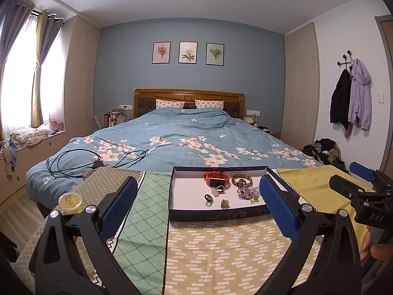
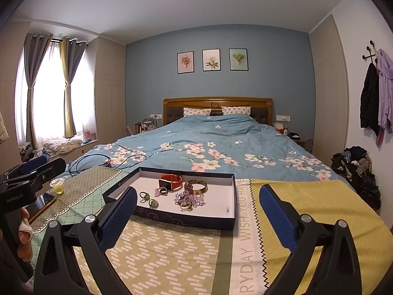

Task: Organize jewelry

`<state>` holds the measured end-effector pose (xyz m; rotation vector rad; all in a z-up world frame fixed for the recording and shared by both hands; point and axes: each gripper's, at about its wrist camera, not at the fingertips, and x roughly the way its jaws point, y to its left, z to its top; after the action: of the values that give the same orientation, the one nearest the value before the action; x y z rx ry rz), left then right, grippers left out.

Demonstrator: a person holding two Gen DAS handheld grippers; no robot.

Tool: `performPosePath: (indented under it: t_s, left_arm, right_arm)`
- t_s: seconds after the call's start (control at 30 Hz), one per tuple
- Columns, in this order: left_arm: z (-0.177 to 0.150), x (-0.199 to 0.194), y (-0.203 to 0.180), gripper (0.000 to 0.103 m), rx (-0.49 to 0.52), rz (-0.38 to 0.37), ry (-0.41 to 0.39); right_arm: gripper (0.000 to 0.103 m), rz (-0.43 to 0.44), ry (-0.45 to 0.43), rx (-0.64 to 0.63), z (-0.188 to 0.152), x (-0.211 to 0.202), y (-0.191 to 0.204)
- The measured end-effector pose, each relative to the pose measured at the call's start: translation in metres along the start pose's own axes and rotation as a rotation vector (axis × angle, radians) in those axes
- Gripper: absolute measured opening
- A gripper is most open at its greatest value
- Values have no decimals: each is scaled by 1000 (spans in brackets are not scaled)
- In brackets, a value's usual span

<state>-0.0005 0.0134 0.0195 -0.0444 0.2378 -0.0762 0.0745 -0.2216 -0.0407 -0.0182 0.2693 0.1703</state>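
A dark blue tray point(image 1: 218, 215) point(image 2: 186, 218) with a white floor lies on the patchwork cloth. It holds an orange watch point(image 1: 217, 178) point(image 2: 170, 180), a gold bangle point(image 1: 242, 179) point(image 2: 196, 186), a purple bead bracelet point(image 1: 246, 191) point(image 2: 189, 198), two green rings point(image 1: 208, 198) point(image 2: 144, 195) and a pink ring point(image 2: 158, 191). My left gripper point(image 1: 197, 180) hangs open just short of the tray's near rim, nothing between its blue pads. My right gripper point(image 2: 198, 189) is also open and holds nothing, with the tray ahead and to its left.
A small yellow cup point(image 1: 70, 202) point(image 2: 57, 185) and a phone point(image 2: 40, 205) sit at the table's left end. Yellow cloth point(image 2: 319, 209) covers the right end. Behind the table is a bed point(image 1: 184, 137) with a black cable point(image 1: 73, 162) on it.
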Motion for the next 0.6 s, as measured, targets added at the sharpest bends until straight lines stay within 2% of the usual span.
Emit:
performPosePath:
  t_s: [0.6]
  left_arm:
    - [-2,7,-5,98,-24,-7,13]
  right_arm:
    - [96,-9,-36,2,2,0,-2]
